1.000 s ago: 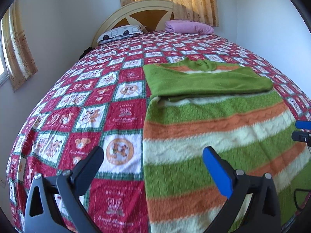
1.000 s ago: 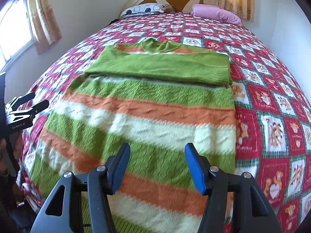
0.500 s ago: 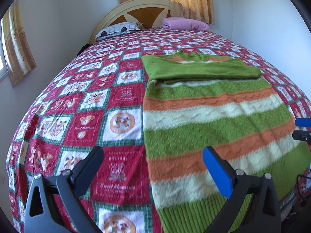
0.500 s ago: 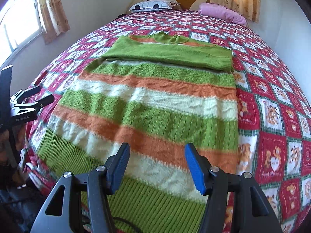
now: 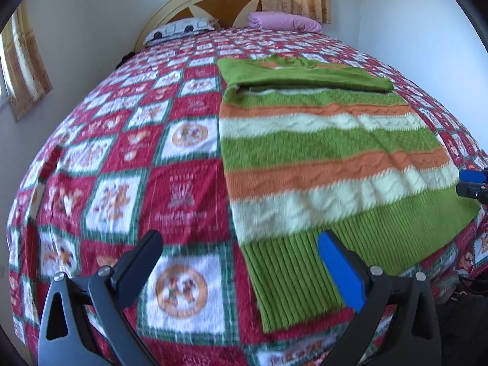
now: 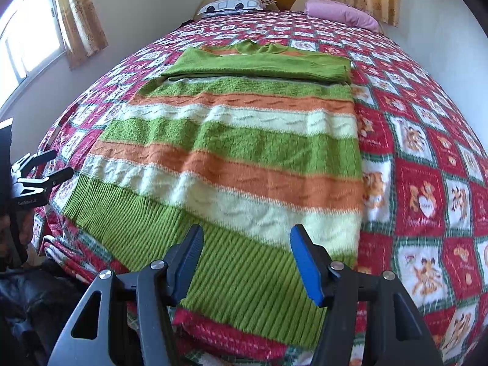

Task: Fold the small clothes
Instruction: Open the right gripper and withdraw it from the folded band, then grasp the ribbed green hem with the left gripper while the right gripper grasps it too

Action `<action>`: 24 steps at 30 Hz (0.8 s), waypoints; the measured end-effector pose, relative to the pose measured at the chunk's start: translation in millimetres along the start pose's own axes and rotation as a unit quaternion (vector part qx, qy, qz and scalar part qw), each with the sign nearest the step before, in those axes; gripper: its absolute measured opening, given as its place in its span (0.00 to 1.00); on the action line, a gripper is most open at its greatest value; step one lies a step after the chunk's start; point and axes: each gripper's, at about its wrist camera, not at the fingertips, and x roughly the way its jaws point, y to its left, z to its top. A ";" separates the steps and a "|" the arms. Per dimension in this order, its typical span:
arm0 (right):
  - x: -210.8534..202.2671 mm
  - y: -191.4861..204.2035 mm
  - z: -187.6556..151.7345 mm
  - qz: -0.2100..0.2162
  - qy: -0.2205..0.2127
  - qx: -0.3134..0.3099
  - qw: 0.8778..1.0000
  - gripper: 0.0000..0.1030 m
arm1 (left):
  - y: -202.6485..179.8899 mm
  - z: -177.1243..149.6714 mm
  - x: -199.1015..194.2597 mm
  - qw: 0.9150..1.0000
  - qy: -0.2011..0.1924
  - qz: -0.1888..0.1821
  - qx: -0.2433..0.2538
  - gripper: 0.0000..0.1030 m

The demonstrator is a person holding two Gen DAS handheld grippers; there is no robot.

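Note:
A green, orange and cream striped knit sweater [image 5: 320, 152] lies flat on the bed, its sleeves folded across the chest at the far end and its ribbed green hem at the near edge. It also shows in the right wrist view [image 6: 244, 158]. My left gripper [image 5: 238, 259] is open and empty, above the hem's left corner and the quilt beside it. My right gripper [image 6: 244, 253] is open and empty, just above the ribbed hem near its right side. The right gripper's tip shows at the right edge of the left wrist view [image 5: 472, 183].
The bed carries a red, white and green patchwork quilt [image 5: 122, 167] that hangs over the near edge. A white pillow [image 5: 180, 29] and a pink pillow [image 5: 283, 21] lie by the headboard. Walls and curtains close in both sides. The left gripper shows at the left edge [image 6: 33, 180].
Both grippers have drawn back toward the foot of the bed, from above the sweater's striped middle to its ribbed hem. Both stayed open. The sweater has not moved.

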 end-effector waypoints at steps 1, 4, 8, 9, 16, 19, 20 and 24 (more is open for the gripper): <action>-0.7 -0.9 -2.4 0.000 0.000 0.001 1.000 0.58 | 0.2 -2.2 -0.1 1.000 0.004 -0.003 -0.003 1.00; -3.3 -2.9 -10.5 0.001 0.000 0.003 1.000 0.58 | -0.8 -6.9 0.2 1.000 0.012 -0.016 -0.016 1.00; -5.8 -5.6 -22.0 0.004 0.002 0.005 1.000 0.58 | -3.5 -12.0 5.1 0.998 0.029 -0.040 -0.026 0.90; -7.2 -7.3 -25.1 0.004 0.002 0.008 1.000 0.58 | -4.1 -13.6 8.2 0.998 0.037 -0.049 -0.027 0.85; -17.3 -31.1 -34.7 -0.009 -0.010 0.041 0.999 0.58 | -2.3 -23.9 23.9 0.993 0.071 -0.082 -0.050 0.59; -21.5 -40.2 -37.6 -0.017 -0.016 0.054 0.998 0.58 | -5.7 -25.1 21.8 0.992 0.067 -0.098 -0.048 0.39; -22.4 -43.1 -39.2 -0.020 -0.017 0.058 0.998 0.58 | -5.2 -24.3 21.9 0.992 0.065 -0.099 -0.047 0.29; -21.4 -52.9 -47.1 -0.019 -0.010 0.072 0.997 0.58 | -5.0 -23.1 18.2 0.991 0.057 -0.109 -0.043 0.12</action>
